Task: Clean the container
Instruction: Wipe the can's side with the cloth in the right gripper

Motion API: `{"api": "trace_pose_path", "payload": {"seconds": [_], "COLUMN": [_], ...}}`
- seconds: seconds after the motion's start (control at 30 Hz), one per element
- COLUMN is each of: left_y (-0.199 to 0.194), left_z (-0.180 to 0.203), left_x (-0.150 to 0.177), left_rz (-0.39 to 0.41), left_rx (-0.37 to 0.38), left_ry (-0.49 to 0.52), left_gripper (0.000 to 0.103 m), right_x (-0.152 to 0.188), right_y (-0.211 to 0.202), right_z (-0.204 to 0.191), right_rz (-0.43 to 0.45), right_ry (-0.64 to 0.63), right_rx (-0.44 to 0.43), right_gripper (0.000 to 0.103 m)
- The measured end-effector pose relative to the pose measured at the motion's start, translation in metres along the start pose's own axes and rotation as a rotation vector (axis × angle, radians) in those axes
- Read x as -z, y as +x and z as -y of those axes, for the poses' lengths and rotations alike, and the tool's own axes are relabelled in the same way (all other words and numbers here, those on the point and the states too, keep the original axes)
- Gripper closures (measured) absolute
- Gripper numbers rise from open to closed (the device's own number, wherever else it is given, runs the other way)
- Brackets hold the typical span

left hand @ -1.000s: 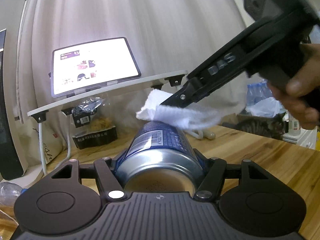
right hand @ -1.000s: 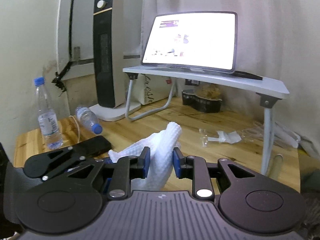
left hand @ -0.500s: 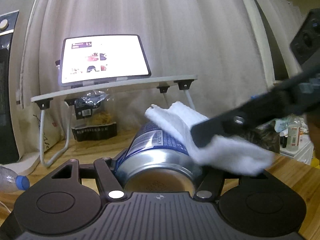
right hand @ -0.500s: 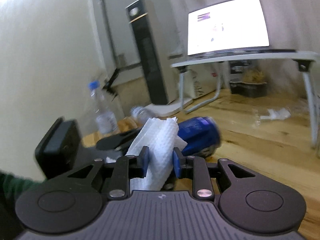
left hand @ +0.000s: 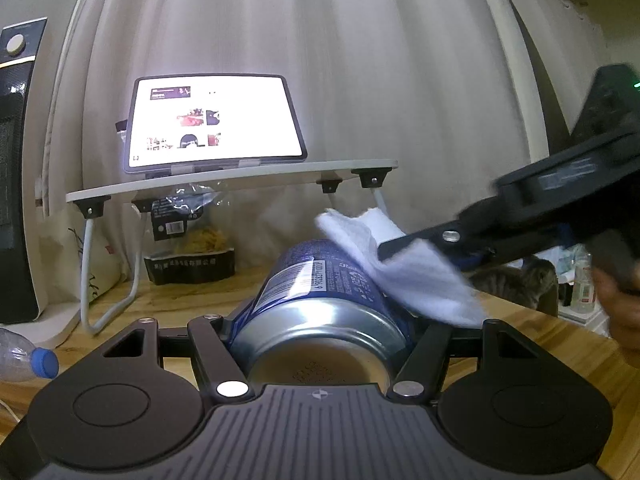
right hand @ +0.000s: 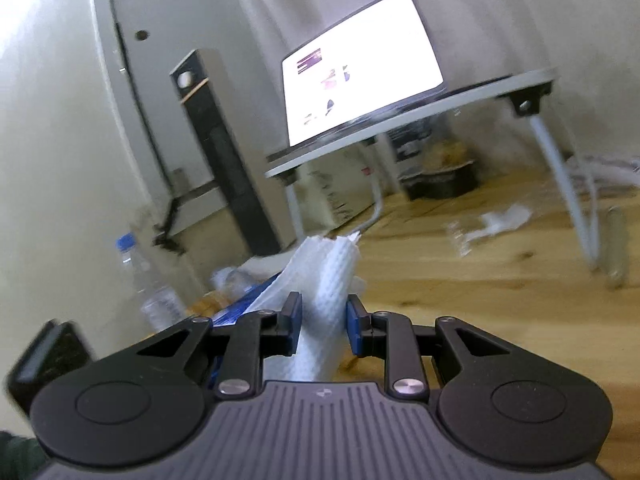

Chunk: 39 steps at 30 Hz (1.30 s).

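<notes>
The left gripper (left hand: 320, 320) grips a blue can (left hand: 320, 292) lying on its side between its jaws, the can's silver base toward the camera and its printed label facing up. From the right the right gripper (left hand: 400, 246) reaches in over the can with a white cloth (left hand: 412, 276) pinched in its tip; the cloth drapes on the can's upper right side, touching it. Behind, a lit tablet (left hand: 214, 124) stands on a small folding table (left hand: 232, 178) before a pale curtain (left hand: 360, 60), a bag of snacks (left hand: 188, 248) sits beneath the table, and a plastic bottle (left hand: 24, 358) lies on the wooden floor (left hand: 540, 332) at the left. In the right wrist view, blurred, the right gripper (right hand: 320, 320) is clamped on the cloth (right hand: 324, 300), which stands up between the blue pads (right hand: 294, 316). A sliver of the can (right hand: 240, 304) shows just left of the cloth. An upright bottle (right hand: 152, 284) stands by the wall, a tall black heater (right hand: 224, 152) behind it, and the table (right hand: 400, 124) with the tablet (right hand: 360, 64) farther right.
</notes>
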<state>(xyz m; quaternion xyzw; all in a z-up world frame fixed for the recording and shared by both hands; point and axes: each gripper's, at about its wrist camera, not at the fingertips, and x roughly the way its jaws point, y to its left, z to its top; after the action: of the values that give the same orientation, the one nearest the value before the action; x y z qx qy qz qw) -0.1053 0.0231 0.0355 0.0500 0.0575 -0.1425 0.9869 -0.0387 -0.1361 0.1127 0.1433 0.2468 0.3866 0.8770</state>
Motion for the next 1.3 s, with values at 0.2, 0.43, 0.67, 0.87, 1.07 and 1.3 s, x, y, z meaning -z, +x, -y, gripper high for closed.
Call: {"api": "trace_pose_path", "payload": {"seconds": [0.2,0.43,0.67,0.87,1.07,1.3], "left_y": [-0.001,-0.002,-0.003,-0.001,-0.002,-0.002], "left_z": [0.0,0.002,0.003,-0.001,-0.002,0.0], "left_x": [0.0,-0.001,-0.001,-0.001,0.0,-0.001], "left_rz": [0.002,0.006,0.018,0.002,0.004,0.01], "left_rx": [0.003,0.004,0.008,0.009,0.013,0.015], "left_ry": [0.002,0.01,0.018,0.0,-0.004,0.009], "left_gripper": [0.036,0.036,0.036,0.036,0.036,0.036], "right_x": [0.005,-0.014,-0.028,-0.009,0.008,-0.014], "right_y": [-0.005,0.012,0.033,0.03,0.015,0.025], "right_z": [-0.039,-0.044,-0.039,-0.071,-0.095,-0.059], "right_rz": [-0.031,0.019,0.028,-0.025,-0.036,0.028], "right_ry": [-0.077,-0.215,-0.331,-0.401,-0.478,-0.439], "right_rx": [-0.14,-0.021,0.099,-0.017,-0.053,0.122], "right_gripper": [0.076,0.076,0.076,0.076,0.076,0.076]}}
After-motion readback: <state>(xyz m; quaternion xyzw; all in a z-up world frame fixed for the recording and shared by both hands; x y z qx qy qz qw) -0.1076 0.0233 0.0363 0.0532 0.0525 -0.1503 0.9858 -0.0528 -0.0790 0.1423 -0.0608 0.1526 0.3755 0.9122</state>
